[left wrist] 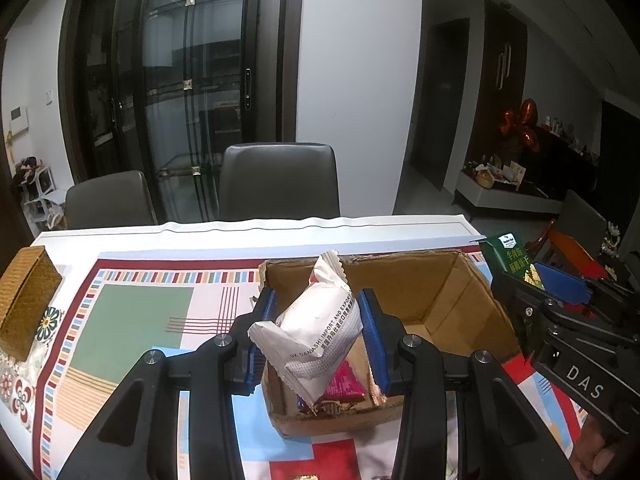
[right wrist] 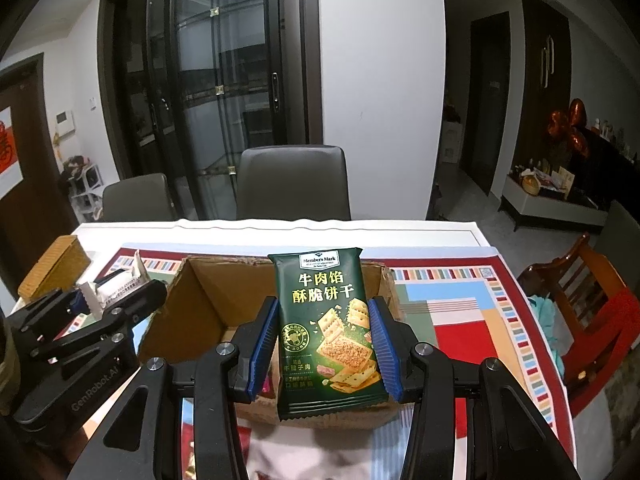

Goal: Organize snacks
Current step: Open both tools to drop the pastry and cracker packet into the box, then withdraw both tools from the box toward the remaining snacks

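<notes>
1. the left gripper (left wrist: 318,338) is clamped on a white packet (left wrist: 316,334), its blue pads (left wrist: 370,332) pressing the wrapper from both sides; the packet sits tilted, one crimped end up, the other end low toward the camera.
2. the right gripper (right wrist: 324,344) is clamped on a green cracker pack (right wrist: 328,328), held upright with its printed face to the camera and its top edge well above the pads (right wrist: 384,344).
3. both packets hang over an open cardboard box (left wrist: 436,296), the white one above its near left part, the green one above its near edge.
4. a pink wrapper (left wrist: 346,384) and a few other small sweets lie on the box floor.
5. the box stands on a patterned cloth (left wrist: 132,320) of green, red, blue and tan blocks, spread over a white table (left wrist: 248,230).
6. a woven box (left wrist: 24,300) sits at the table's far left corner, well apart from the cardboard one.
7. two grey chairs (left wrist: 278,180) stand behind the table before dark glass doors (left wrist: 180,80).
8. a wooden chair (right wrist: 576,280) stands at the table's right side.
</notes>
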Demonstrator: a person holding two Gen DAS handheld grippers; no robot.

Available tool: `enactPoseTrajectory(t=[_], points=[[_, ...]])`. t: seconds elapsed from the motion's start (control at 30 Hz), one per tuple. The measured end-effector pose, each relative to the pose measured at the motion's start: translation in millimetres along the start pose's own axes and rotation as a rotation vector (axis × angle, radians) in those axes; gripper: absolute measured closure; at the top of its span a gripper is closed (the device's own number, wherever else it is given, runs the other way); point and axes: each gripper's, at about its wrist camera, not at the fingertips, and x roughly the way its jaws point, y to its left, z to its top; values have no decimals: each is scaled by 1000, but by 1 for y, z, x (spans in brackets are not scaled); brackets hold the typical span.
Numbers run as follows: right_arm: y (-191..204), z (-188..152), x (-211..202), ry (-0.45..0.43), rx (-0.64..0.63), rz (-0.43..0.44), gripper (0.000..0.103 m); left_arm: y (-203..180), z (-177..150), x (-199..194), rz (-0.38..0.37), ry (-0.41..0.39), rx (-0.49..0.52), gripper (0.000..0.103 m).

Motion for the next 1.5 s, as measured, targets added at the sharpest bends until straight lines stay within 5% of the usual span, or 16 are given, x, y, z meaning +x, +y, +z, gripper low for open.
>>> enactPoseTrajectory(t=[0.6,0.7,0.83,0.93,1.5], points=[[9,2,30,42,-19,3,56,2,2,29,-40,38,2,61],[8,3,32,46,-20,6,55,1,1,29,-44,40,8,53],[5,4,30,37,-11,-16,30,-1,1,23,-34,27,6,35],[-1,4,26,29,12,-34,24,0,1,17,-21,20,0,22],[-4,1,-8,-13,21,-75,24,4,-4,-16,16,-17,-2,14]])
